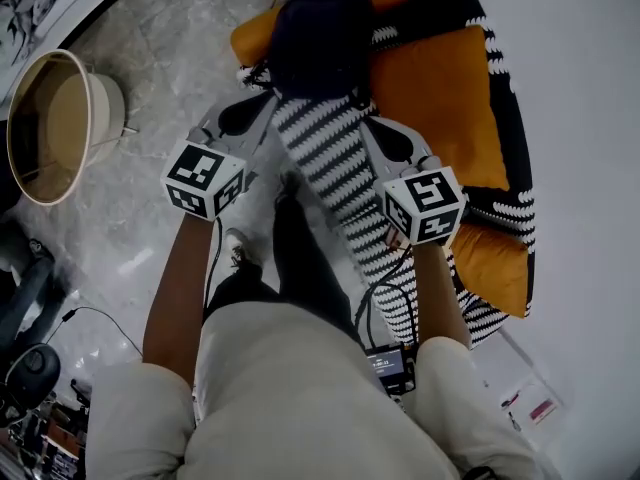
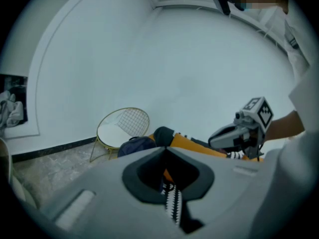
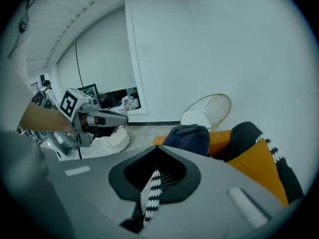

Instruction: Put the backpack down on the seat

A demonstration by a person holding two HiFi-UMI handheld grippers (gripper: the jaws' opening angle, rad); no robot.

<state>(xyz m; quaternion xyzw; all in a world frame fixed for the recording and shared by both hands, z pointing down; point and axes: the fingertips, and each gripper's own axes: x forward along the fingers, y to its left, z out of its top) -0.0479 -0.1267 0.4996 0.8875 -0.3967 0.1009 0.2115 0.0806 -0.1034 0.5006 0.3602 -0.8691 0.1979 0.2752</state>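
A dark navy backpack (image 1: 320,33) (image 2: 134,144) (image 3: 189,136) lies at the far end of the orange-cushioned seat (image 1: 440,98) (image 3: 259,163). A black-and-white striped cloth (image 1: 325,153) runs from under it toward me. My left gripper (image 1: 268,106) (image 2: 167,183) is shut on the cloth's left edge, and a strip of the striped cloth (image 2: 173,203) shows between its closed jaws. The right gripper (image 1: 368,120) (image 3: 152,176) is shut on the right edge, with the striped cloth (image 3: 152,193) pinched the same way. Neither gripper touches the backpack.
A round cream tub (image 1: 55,123) stands on the marble floor at the left. A gold wire side table (image 2: 122,128) (image 3: 207,111) sits behind the seat against the white wall. Cables and gear (image 1: 30,368) lie at the lower left. My legs stand between seat and floor.
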